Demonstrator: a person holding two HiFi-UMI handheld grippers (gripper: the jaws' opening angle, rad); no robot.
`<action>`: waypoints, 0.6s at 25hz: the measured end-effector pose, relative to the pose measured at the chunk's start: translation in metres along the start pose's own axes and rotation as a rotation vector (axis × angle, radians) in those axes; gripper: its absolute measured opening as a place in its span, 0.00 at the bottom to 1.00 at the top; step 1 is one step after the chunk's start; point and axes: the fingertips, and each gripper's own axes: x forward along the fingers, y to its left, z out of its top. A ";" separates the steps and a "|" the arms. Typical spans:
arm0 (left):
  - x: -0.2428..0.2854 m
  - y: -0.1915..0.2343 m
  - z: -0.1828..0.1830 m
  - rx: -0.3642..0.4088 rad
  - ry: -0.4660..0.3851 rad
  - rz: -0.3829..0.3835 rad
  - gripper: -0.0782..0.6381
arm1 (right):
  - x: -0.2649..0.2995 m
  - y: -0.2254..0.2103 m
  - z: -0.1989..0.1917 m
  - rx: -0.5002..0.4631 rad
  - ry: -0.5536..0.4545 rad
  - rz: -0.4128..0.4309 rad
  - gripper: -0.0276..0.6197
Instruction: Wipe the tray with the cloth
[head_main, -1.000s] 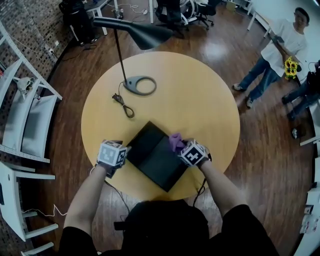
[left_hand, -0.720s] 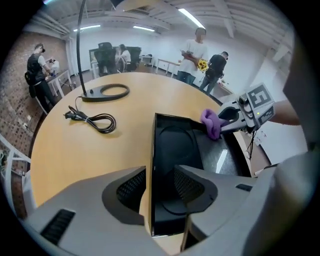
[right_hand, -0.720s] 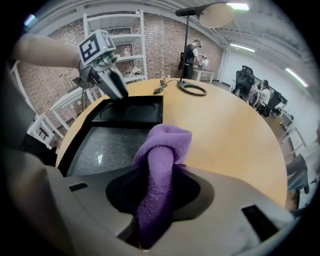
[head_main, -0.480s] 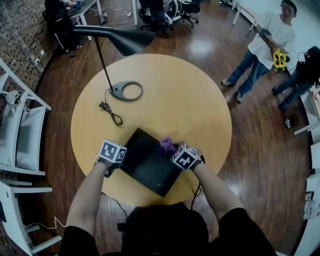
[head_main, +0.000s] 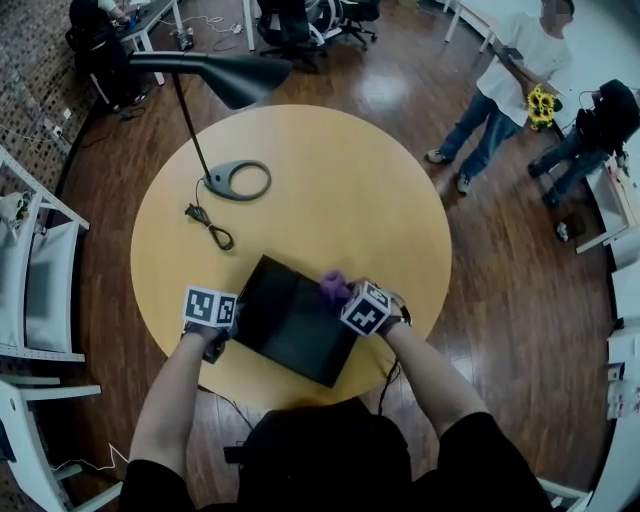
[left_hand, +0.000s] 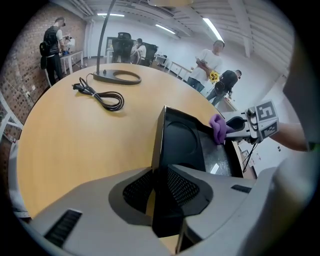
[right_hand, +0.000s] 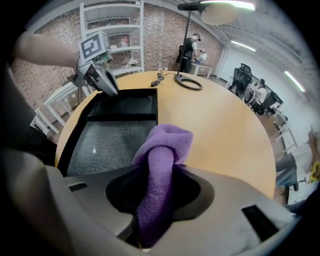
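Since a second ago our left tool (left_hand: 159, 172) has sunk to the black tray (head_main: 290, 325). Its jaws have just been closing and now clamp the tray's rim. Our right tool (right_hand: 154, 175) stays clamped on the purple cloth (right_hand: 162, 147), at the tray's right edge on the desk (head_main: 330, 180).

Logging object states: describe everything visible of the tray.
The tray is black, rectangular, plastic-looking, with a raised rim, a round recess at one end and a speckled floor. It lies skewed at the table edge. The left gripper has just closed its jaws on one rim; the right gripper holds the purple cloth at the opposite rim.
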 end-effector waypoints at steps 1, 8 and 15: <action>-0.001 0.001 -0.002 -0.002 -0.006 0.004 0.24 | -0.001 0.001 -0.002 0.034 -0.013 -0.006 0.24; 0.000 0.004 0.006 -0.015 -0.038 0.039 0.24 | -0.029 -0.023 -0.030 0.540 -0.102 -0.139 0.25; 0.000 -0.003 0.005 0.051 -0.029 0.054 0.24 | -0.017 0.008 -0.087 1.049 -0.112 -0.080 0.28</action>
